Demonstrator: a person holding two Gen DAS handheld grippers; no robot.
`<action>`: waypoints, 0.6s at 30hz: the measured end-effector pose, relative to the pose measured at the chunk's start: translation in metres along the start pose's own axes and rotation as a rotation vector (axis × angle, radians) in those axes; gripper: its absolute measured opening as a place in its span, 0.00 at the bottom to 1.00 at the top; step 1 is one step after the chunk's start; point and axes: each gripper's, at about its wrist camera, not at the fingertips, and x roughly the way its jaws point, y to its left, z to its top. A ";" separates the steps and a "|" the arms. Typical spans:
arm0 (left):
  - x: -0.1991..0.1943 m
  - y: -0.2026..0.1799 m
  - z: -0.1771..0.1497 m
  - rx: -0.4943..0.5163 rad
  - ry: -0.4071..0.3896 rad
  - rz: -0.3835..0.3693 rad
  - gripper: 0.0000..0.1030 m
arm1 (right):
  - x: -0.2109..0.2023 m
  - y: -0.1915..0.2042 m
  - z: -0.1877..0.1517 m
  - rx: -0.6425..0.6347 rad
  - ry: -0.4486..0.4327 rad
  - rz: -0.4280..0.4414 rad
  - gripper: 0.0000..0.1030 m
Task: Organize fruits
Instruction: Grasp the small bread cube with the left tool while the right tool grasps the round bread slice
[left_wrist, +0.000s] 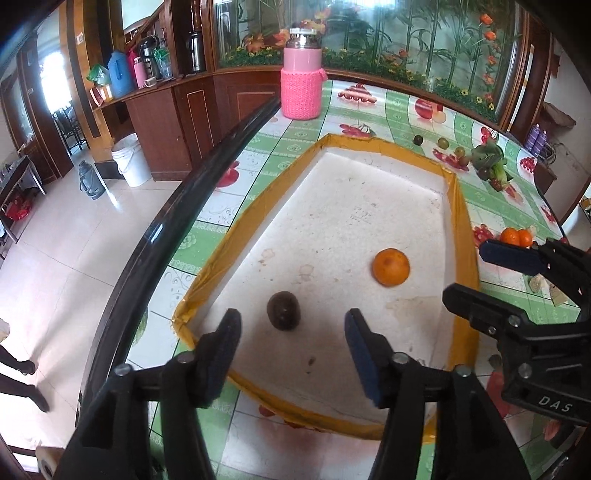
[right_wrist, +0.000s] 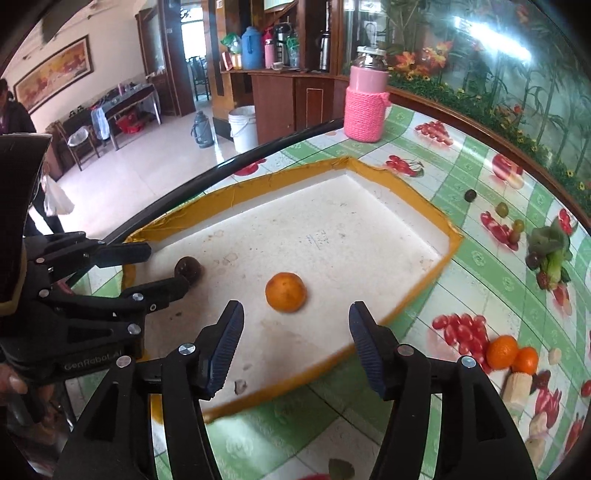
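I am looking down on the white tray (left_wrist: 369, 206) with yellow-taped rim, sitting on the fruit-print tablecloth (left_wrist: 413, 110). It is holding two fruits, well apart: an orange (left_wrist: 390, 266) toward 3 o'clock in the left wrist view, and a dark round fruit (left_wrist: 283, 310) toward 7 o'clock, resting on the tray floor. Off the tray, at 3 o'clock, two small oranges (right_wrist: 511, 353) are lying touching on the cloth; three small dark and green fruits (left_wrist: 441, 143) are sitting at 1 o'clock. A pink knit-sleeved jar (left_wrist: 301, 75) is standing at 12 o'clock. My left gripper (left_wrist: 291, 349) is standing about half open, gripping nothing, dark fruit just beyond its tips. My right gripper (right_wrist: 295, 341) is likewise about half open and empty, orange just ahead.
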 end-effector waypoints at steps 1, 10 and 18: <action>-0.004 -0.002 0.000 0.000 -0.010 0.001 0.68 | -0.003 -0.003 -0.002 0.008 -0.003 0.001 0.60; -0.035 -0.038 -0.004 0.033 -0.064 -0.058 0.83 | -0.034 -0.035 -0.037 0.107 -0.001 -0.015 0.66; -0.050 -0.090 -0.014 0.114 -0.068 -0.154 0.90 | -0.050 -0.082 -0.077 0.202 0.044 -0.113 0.67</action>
